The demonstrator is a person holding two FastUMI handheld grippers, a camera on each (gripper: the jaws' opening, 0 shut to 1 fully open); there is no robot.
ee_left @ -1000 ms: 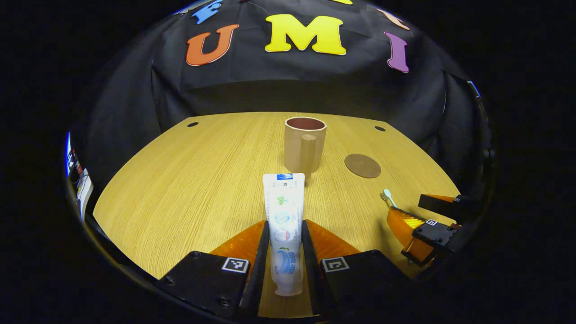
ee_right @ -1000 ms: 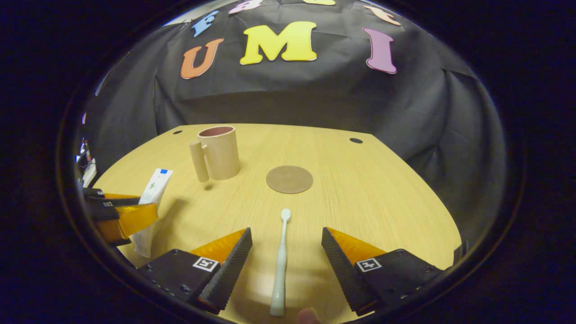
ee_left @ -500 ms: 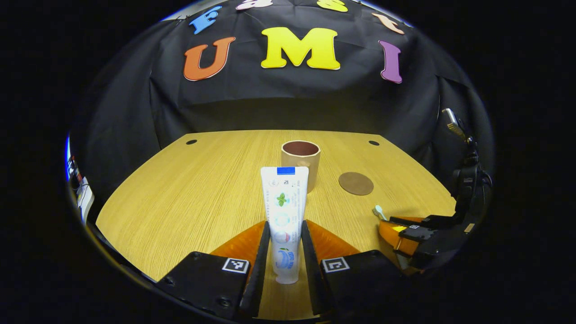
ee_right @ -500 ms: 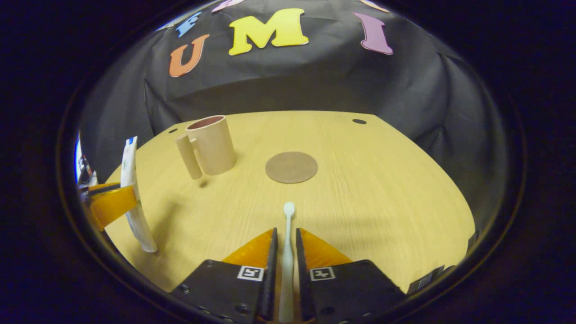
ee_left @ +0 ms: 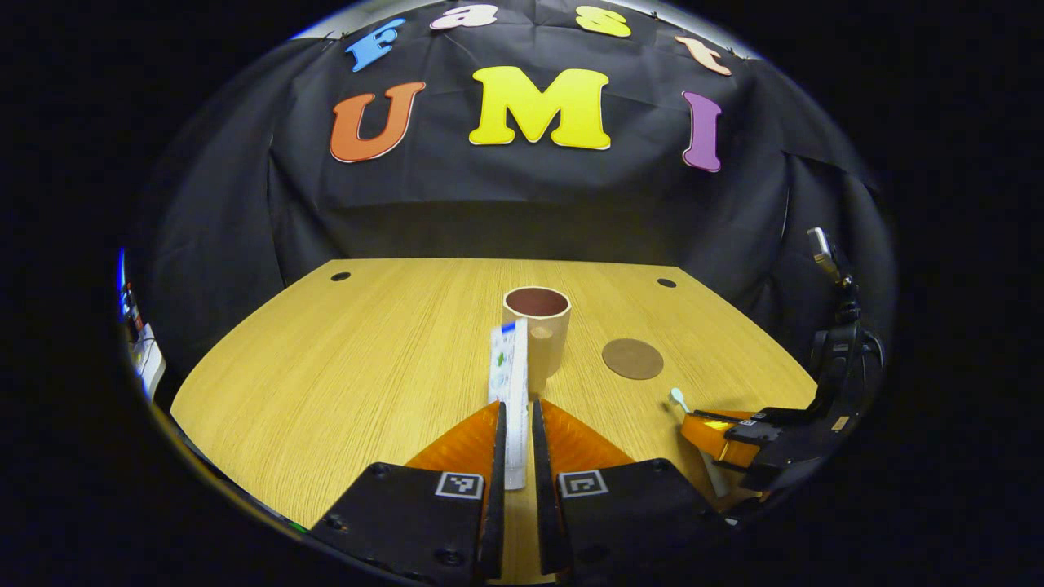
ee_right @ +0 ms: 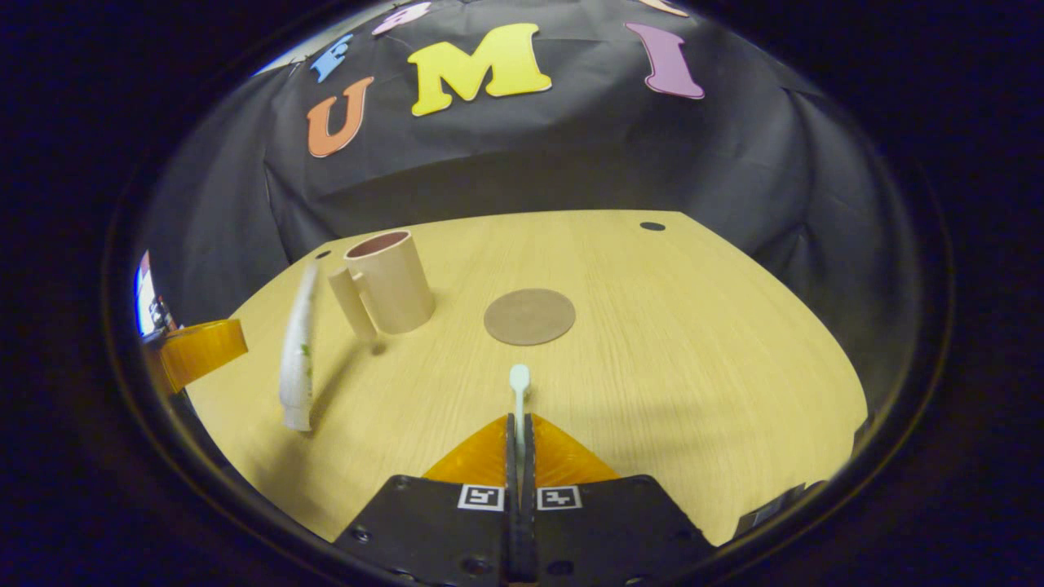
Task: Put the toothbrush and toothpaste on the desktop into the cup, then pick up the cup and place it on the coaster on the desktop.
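In the left gripper view my left gripper [ee_left: 514, 405] is shut on the white toothpaste tube [ee_left: 509, 377], held edge-on and lifted off the table, in line with the tan cup [ee_left: 537, 324] behind it. The round brown coaster [ee_left: 633, 359] lies right of the cup. My right gripper [ee_left: 708, 426] shows at the right with the toothbrush head [ee_left: 676, 397] sticking out. In the right gripper view my right gripper [ee_right: 519, 420] is shut on the pale toothbrush [ee_right: 519, 391]; the cup [ee_right: 390, 281], the coaster [ee_right: 529, 316] and the raised tube [ee_right: 298, 350] lie ahead and to the left.
The wooden table [ee_left: 342, 367] has small dark holes near its far corners [ee_left: 341, 276] [ee_left: 666, 283]. The black cloth wall stands close behind the table's far edge. Some equipment sits past the left edge [ee_left: 134, 350].
Both grippers have risen from the table with their loads. The toothpaste tube has turned edge-on to the left camera. The right fingers went from open, to closing, to fully shut on the toothbrush.
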